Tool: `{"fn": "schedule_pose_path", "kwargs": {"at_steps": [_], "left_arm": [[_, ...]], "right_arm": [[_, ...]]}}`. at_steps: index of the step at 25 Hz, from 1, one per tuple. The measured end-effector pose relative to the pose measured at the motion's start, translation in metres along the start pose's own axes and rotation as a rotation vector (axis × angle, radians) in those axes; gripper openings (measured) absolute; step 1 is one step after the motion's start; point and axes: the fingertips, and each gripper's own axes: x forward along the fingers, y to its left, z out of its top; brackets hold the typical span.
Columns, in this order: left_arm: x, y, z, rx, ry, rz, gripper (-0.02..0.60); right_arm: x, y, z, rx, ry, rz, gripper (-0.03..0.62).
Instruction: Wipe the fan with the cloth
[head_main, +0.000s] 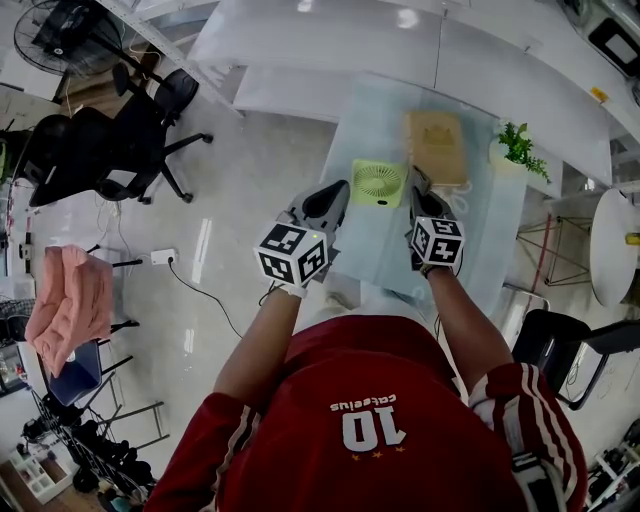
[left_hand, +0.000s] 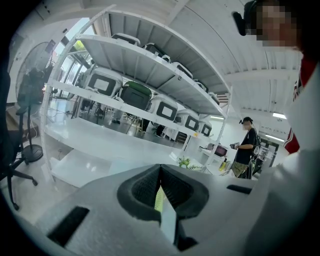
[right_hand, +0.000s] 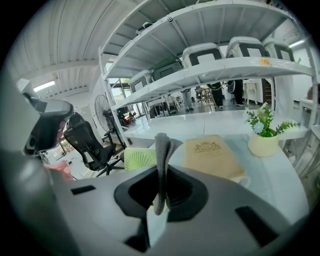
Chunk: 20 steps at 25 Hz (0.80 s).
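A small light-green fan stands on the glass table, just ahead of both grippers. My right gripper is shut on a grey cloth, which sticks up in a fold between its jaws; the fan lies just beyond and to its left. My left gripper hovers at the fan's near left side. Its jaws are shut with nothing in them, and a green sliver of the fan shows through the slit below the pads.
A tan book lies behind the fan, and a potted plant stands to its right. Black office chairs, a power strip and a pink cloth are to the left. A person stands far off.
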Motion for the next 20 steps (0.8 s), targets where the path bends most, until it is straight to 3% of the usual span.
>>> {"fn": "schedule_pose_path", "kwargs": {"at_steps": [20], "left_arm": [[-0.028,0.029,-0.006,-0.003,0.014,0.067,-0.002]], "right_arm": [[0.022,0.076,-0.026,0.002,0.038,0.118,0.023]]}}
